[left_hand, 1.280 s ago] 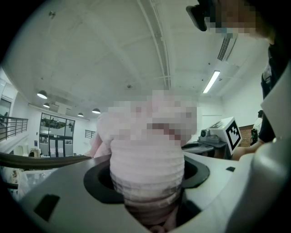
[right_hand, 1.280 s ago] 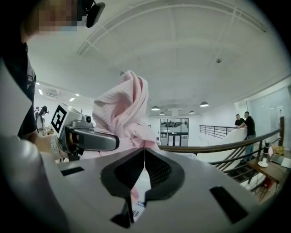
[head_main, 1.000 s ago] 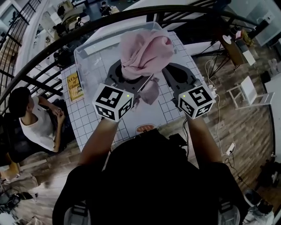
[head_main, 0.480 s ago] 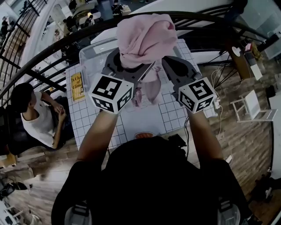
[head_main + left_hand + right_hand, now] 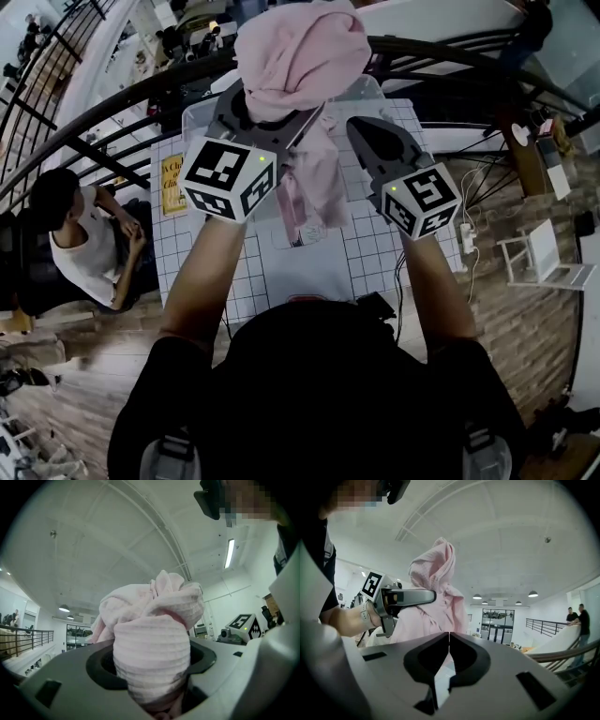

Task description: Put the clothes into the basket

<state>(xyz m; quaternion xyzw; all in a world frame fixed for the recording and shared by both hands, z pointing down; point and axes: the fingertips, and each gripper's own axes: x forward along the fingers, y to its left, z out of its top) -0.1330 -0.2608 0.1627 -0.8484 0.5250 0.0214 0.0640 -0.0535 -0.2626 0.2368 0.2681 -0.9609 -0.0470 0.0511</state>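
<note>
A pink knitted garment [image 5: 300, 52] is bunched in my left gripper [image 5: 267, 108], which is shut on it and holds it high above the table; a tail of the cloth hangs down below the jaws. In the left gripper view the garment [image 5: 152, 634] fills the gap between the jaws and bulges over them. My right gripper [image 5: 361, 127] is beside it on the right, shut, tips touching with nothing between them [image 5: 449, 639]. From there the garment [image 5: 436, 583] and the left gripper [image 5: 403, 597] show to the left. The clear plastic basket [image 5: 199, 117] stands at the table's far end, mostly hidden behind the cloth.
The white gridded table [image 5: 366, 262] lies below. A yellow book [image 5: 172, 183] rests at its left edge. A person [image 5: 80, 244] sits on the floor at left. A dark curved railing [image 5: 112, 98] runs behind the table; chairs and cables stand at right.
Both grippers have risen and moved forward, and the pink garment has gone up with the left one. Its hanging tail now dangles over the table in front of the basket.
</note>
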